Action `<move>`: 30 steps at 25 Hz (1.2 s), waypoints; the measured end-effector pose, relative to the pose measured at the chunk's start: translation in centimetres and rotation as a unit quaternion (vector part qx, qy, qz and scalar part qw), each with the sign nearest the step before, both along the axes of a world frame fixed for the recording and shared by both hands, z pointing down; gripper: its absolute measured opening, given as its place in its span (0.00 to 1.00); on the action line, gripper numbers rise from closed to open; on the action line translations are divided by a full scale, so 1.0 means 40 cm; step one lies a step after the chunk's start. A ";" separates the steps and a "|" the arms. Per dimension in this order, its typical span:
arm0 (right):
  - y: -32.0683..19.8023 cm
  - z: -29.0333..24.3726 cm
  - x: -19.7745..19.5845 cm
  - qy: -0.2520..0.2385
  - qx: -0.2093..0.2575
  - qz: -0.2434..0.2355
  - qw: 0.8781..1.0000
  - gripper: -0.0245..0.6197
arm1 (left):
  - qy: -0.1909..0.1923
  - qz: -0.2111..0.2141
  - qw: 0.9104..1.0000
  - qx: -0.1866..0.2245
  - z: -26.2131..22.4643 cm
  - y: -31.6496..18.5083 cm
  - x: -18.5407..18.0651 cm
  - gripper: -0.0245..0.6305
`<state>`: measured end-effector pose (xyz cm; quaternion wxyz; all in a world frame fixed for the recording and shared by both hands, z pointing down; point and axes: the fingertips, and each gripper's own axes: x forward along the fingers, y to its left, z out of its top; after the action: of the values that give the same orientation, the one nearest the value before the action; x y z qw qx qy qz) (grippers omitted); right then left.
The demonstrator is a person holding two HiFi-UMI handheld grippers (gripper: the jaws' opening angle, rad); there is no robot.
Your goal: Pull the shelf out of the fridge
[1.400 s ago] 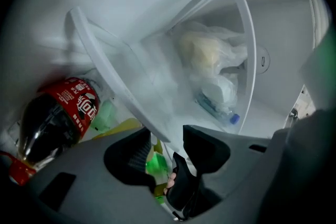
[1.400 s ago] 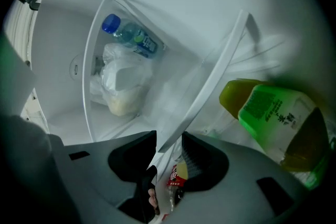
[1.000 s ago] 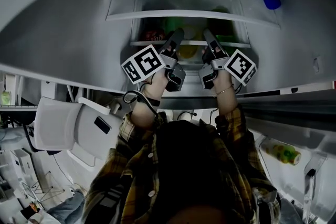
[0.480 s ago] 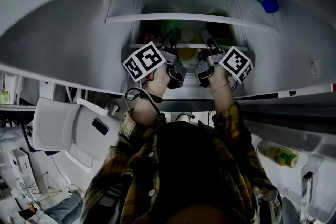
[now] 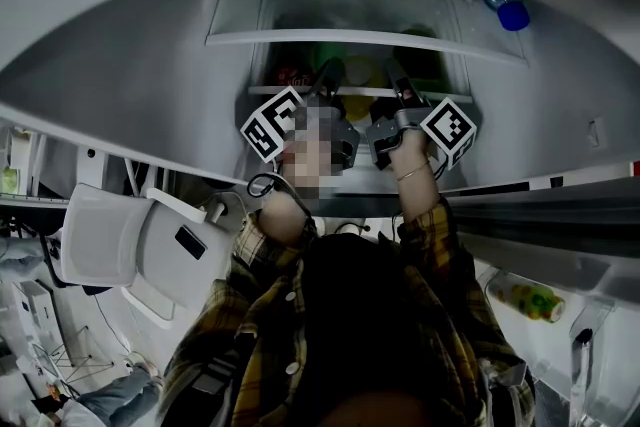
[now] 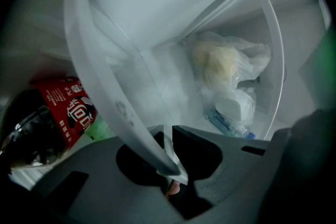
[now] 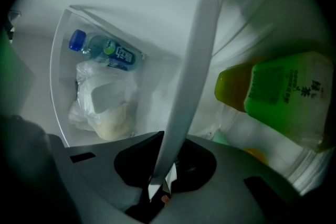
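Fingers (image 6: 89, 165) of the left gripper (image 6: 167, 139), just closed, clamped on the shelf (image 6: 100, 76) rim; cola (image 6: 52, 118) nearby. In the right gripper view, likewise just closed, right gripper (image 7: 170, 144) pinching the same rim, green bottle (image 7: 283, 97) nearby. From the head view, both gripping side by side at the shelf front inside the fridge (image 5: 235, 10).

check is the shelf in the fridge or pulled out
In: the shelf sits inside the fridge; left gripper and right gripper have just closed on its edge.
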<state>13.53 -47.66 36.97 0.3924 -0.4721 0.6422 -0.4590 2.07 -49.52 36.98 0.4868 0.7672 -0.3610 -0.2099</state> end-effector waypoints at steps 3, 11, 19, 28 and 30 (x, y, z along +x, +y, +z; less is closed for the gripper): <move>0.001 0.003 0.001 -0.010 -0.001 0.001 1.000 0.11 | 0.005 -0.005 1.000 -0.002 0.001 0.002 0.000 0.13; 0.021 0.003 -0.003 -0.017 -0.002 -0.003 1.000 0.10 | 0.020 -0.008 1.000 -0.006 0.000 0.023 -0.007 0.12; 0.065 0.012 -0.006 -0.017 -0.006 -0.006 1.000 0.10 | 0.019 -0.003 1.000 -0.007 0.009 0.068 -0.008 0.12; 0.130 0.017 -0.021 -0.019 -0.008 -0.010 1.000 0.10 | 0.016 0.001 1.000 -0.006 0.014 0.132 -0.021 0.12; 0.145 0.019 -0.024 -0.021 -0.006 -0.013 1.000 0.10 | 0.016 0.003 1.000 -0.007 0.015 0.147 -0.024 0.12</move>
<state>12.56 -41.86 37.72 0.3967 -0.4565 0.6373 -0.4775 1.11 -43.64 37.57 0.4983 0.7617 -0.3521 -0.2182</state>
